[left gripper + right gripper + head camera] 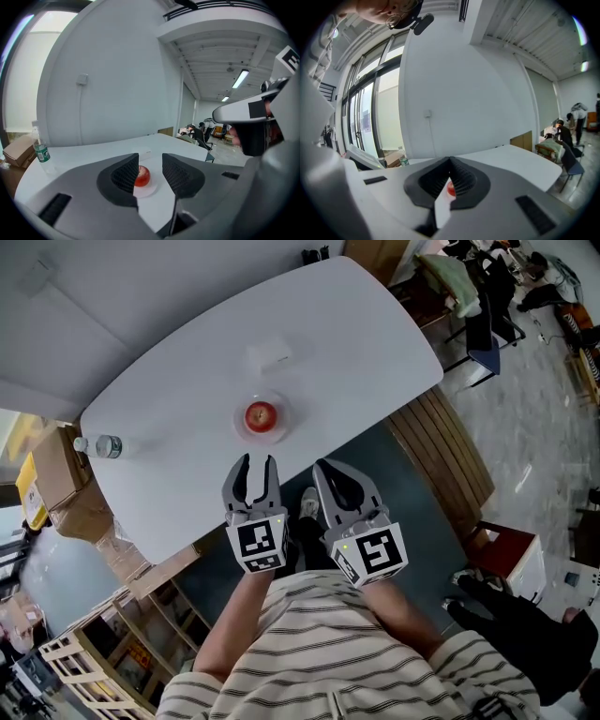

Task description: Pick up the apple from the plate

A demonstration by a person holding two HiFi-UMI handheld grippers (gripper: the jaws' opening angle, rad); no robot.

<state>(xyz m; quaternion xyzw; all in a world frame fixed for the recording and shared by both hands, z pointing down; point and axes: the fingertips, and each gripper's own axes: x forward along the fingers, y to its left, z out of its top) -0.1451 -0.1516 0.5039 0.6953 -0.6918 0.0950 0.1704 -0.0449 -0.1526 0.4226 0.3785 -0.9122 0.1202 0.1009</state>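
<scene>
A red apple (261,415) sits on a small clear plate (281,428) in the middle of the white table (187,362). My left gripper (260,461) hovers just short of the plate, open and empty. In the left gripper view the apple (143,176) shows in the gap of my left gripper (150,168), partly hidden by the left pad, and the plate (151,191) lies under it. My right gripper (321,468) is beside the left one, over the table's near edge, its tips together. In the right gripper view the apple (451,189) peeps through a slit below the closed tips of my right gripper (450,162).
A water bottle (99,446) lies near the table's left end. A small white box (267,354) rests beyond the plate. Cardboard boxes (56,474) stand left of the table, and a slatted wooden bench (450,456) is on its right. My legs and feet are below the near edge.
</scene>
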